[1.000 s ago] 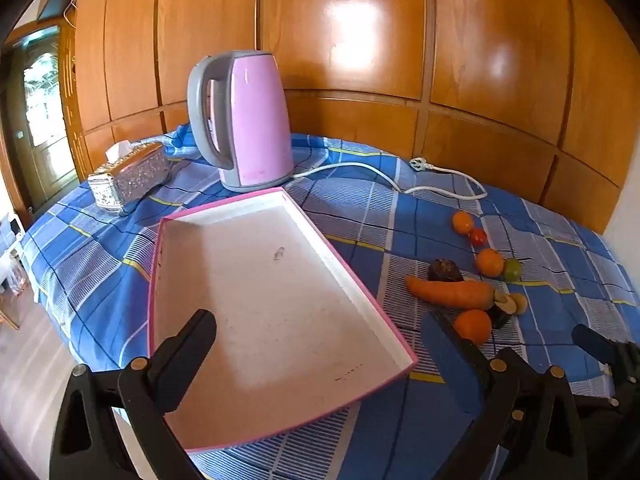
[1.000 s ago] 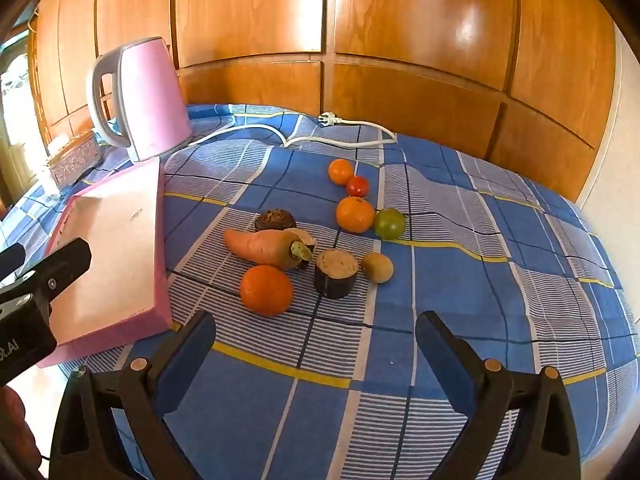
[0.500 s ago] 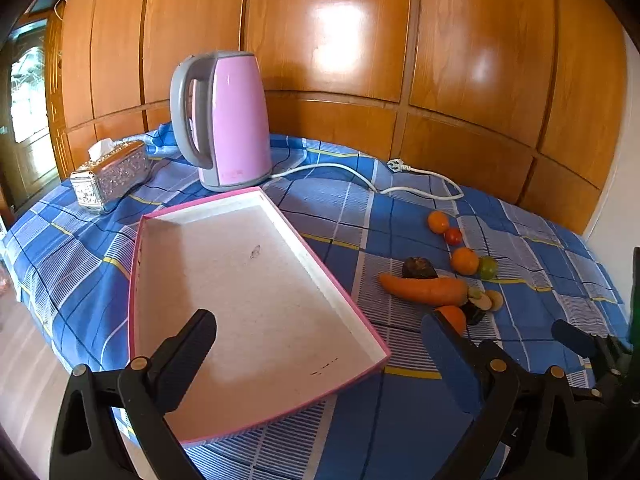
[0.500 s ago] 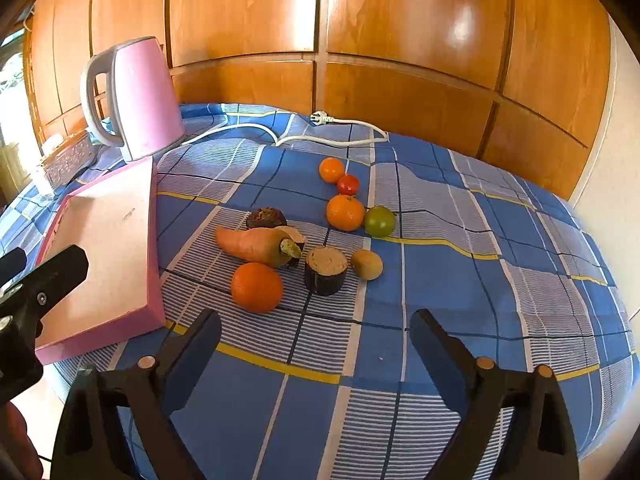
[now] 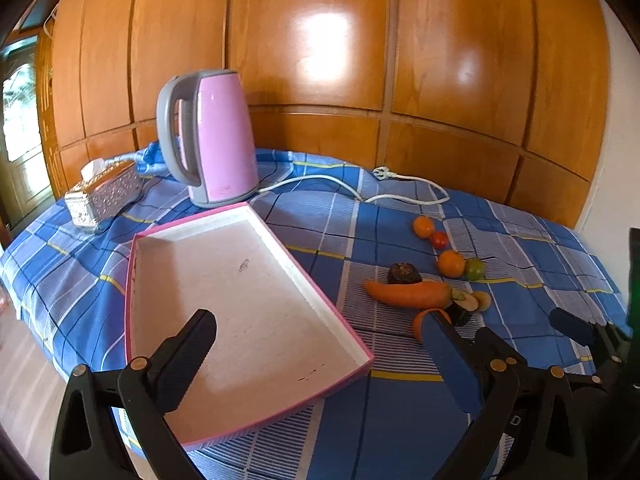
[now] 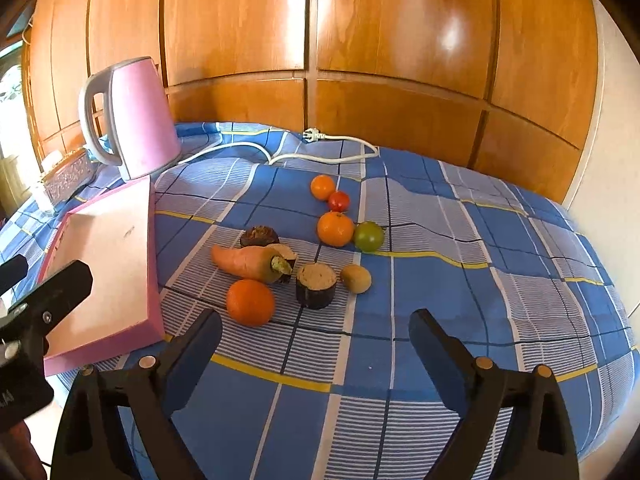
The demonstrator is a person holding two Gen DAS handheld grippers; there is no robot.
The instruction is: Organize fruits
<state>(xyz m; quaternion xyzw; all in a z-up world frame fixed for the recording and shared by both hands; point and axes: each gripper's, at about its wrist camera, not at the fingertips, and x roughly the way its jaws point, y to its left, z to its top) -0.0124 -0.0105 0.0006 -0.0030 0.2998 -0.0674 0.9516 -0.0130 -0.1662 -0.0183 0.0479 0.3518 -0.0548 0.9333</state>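
Your R gripper (image 6: 314,344) is spread wide, holding nothing, and hangs just short of the produce, lined up w/ the nearest orange (image 6: 251,302). Likely that's the first pick, since it's closest and nothing blocks it.

Your L gripper (image 5: 320,346) is also spread and empty, over the near end of the pink tray (image 5: 348,350). Tray interior is bare, so sorting hasn't started; L looks parked to steady or receive, though that's a guess.

Next out: dark cut stub (image 6: 316,285) and small brownish fruit (image 6: 355,278), just beside each other. Carrot (image 6: 246,263) lies flat, touching the orange's far side or nearly; can't tell. A dark lump (image 6: 260,235) sits behind it. Carrot + stubs aren't fruit, so prob leave them.

Farther: second orange (image 6: 335,228) touching a green fruit (image 6: 368,236), then a red one (image 6: 339,201) against a small orange (image 6: 322,187).

Back: pink kettle (image 5: 210,138), its cord (image 5: 340,184), tissue box (image 5: 102,194) on the blue check cloth (image 6: 480,280), clear of your path.
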